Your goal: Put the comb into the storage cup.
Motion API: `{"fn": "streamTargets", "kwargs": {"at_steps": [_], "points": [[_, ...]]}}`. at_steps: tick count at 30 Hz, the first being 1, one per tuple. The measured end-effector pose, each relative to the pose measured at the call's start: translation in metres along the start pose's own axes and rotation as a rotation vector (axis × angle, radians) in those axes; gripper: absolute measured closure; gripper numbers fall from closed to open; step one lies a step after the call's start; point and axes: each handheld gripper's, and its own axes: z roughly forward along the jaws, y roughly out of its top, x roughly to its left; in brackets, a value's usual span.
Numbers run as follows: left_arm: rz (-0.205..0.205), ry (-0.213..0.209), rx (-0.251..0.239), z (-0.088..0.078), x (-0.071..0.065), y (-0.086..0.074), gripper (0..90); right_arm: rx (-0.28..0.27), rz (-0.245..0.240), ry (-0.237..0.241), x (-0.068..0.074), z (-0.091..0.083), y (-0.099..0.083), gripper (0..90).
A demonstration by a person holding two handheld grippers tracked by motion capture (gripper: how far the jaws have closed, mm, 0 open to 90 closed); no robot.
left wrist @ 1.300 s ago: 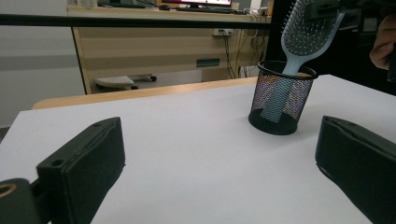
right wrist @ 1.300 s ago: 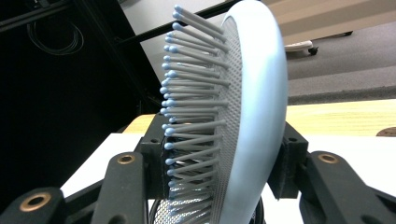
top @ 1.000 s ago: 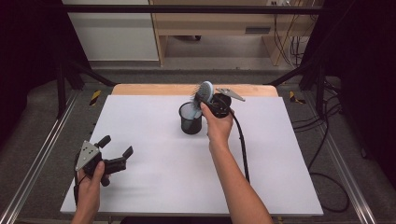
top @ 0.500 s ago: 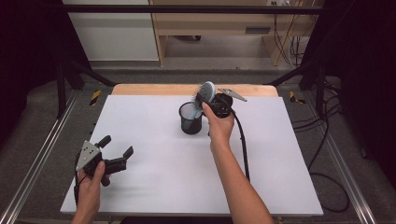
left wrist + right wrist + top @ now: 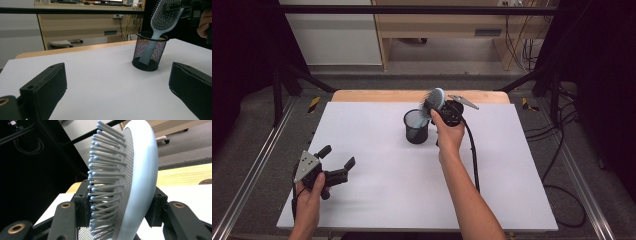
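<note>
**Hairbrush held over the mesh cup**

Nearest to us, at the front left part of the white table (image 5: 377,200), the left gripper (image 5: 336,159) lies low in the person's left hand (image 5: 309,192). Its two black jaws are spread wide with nothing between them; in the left gripper view we see them standing at both lower sides, and only the bare table surface is between them.

Farther in, near the middle of the table and toward its far edge, we see the black mesh cup (image 5: 416,127) standing upright. In the left gripper view the cup (image 5: 149,51) is well apart from the left jaws.

Just beside the cup, on its right, the right gripper (image 5: 439,105) is held up by the right hand (image 5: 448,135). Its jaws are pinching the head of the light blue hairbrush (image 5: 436,99). In the right gripper view the brush (image 5: 140,180) stands between the two pads, one pad against the bristles and the other against the smooth back. The jaws have just been opening very slightly, but the pads are on the brush.

The brush is tilted, with its handle going down into the cup, as the left gripper view shows (image 5: 163,20). Whether the handle reaches the bottom of the cup, we cannot tell.
</note>
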Motion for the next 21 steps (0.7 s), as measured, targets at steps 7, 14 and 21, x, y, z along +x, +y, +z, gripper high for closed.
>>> {"fn": "streamTargets", "kwargs": {"at_steps": [7,14,21], "points": [[0.0,0.0,0.0,0.0,0.0,0.0001,1.7,0.001,0.001,0.002,-0.002,-0.0002,0.0,48.3],[0.001,-0.001,0.0,0.0,0.0,0.0001,1.7,0.003,0.012,0.002,-0.0053,-0.0005,0.0001,47.6],[-0.001,-0.007,0.001,0.0004,-0.0004,0.0,1.7,0.005,0.025,0.001,-0.0074,-0.0011,0.0001,47.2]]}}
